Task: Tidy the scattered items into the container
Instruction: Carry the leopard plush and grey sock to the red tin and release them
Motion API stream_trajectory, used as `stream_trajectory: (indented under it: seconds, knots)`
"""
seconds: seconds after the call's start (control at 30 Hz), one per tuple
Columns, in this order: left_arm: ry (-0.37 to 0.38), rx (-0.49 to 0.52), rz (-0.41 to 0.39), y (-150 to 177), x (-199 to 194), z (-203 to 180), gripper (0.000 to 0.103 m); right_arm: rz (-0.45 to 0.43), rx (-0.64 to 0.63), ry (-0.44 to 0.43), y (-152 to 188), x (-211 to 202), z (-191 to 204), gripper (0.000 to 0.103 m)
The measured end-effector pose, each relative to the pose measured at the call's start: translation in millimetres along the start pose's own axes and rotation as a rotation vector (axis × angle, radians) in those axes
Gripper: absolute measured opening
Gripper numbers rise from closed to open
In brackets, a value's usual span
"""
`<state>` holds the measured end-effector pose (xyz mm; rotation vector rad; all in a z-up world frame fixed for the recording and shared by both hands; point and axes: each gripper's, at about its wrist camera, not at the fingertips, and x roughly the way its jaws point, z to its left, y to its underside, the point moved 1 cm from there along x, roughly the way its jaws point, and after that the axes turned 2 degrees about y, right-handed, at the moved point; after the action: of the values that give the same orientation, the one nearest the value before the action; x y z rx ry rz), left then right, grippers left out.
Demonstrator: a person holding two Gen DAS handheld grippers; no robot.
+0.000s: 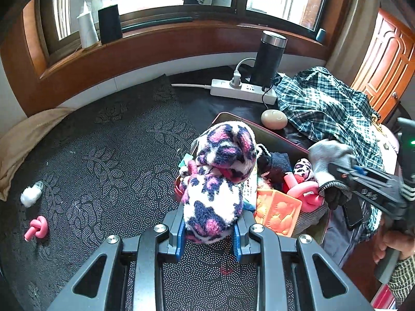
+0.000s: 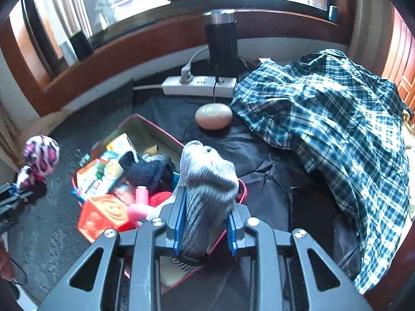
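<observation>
The left gripper (image 1: 210, 229) is pinching a fluffy sock (image 1: 218, 181) with pink, navy and white spots between its blue pads, and the sock is standing up just at the near-left edge of the container (image 2: 155, 129). The right gripper (image 2: 205, 229) is pinching a grey ribbed sock (image 2: 207, 181), which is hanging over the right part of the same container. The container, a box with a red rim, is sitting on the dark patterned mat (image 1: 116, 142) and is already holding an orange block (image 1: 278, 213), a pink knotted tube (image 1: 307, 197), dark socks (image 2: 150, 173) and some small packets (image 2: 103, 176). Well apart on the mat, another pink knotted piece (image 1: 37, 228) and a white fluffy ball (image 1: 31, 195) are lying loose. Behind, a checked shirt (image 2: 324, 119) is lying beside a beige oval object (image 2: 213, 116) and a white power strip (image 2: 199, 85).
</observation>
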<state>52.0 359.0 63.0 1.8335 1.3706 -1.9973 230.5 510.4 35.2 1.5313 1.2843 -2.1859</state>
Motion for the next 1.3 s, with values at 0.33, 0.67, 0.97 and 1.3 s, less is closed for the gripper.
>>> stream_trajectory:
  seconds: [0.33, 0.67, 0.97, 1.3]
  knots:
    - [0.016, -0.016, 0.013, -4.2, 4.2, -3.9, 0.028, 0.064, -0.047, -0.011, -0.3, 34.6, -0.9, 0.034]
    - [0.081, 0.032, 0.034, -19.7, 19.3, -32.3, 0.028, 0.009, 0.03, -0.063, 0.4, 14.1, -15.6, 0.054]
    - [0.15, 0.07, 0.08, -25.4, 34.0, -58.3, 0.052, -0.021, 0.074, -0.119, -3.2, -2.8, -22.8, 0.054]
    - [0.151, 0.026, 0.094, -23.8, 36.1, -52.6, 0.052, -0.063, 0.106, -0.177, -6.6, -21.0, -21.9, 0.054]
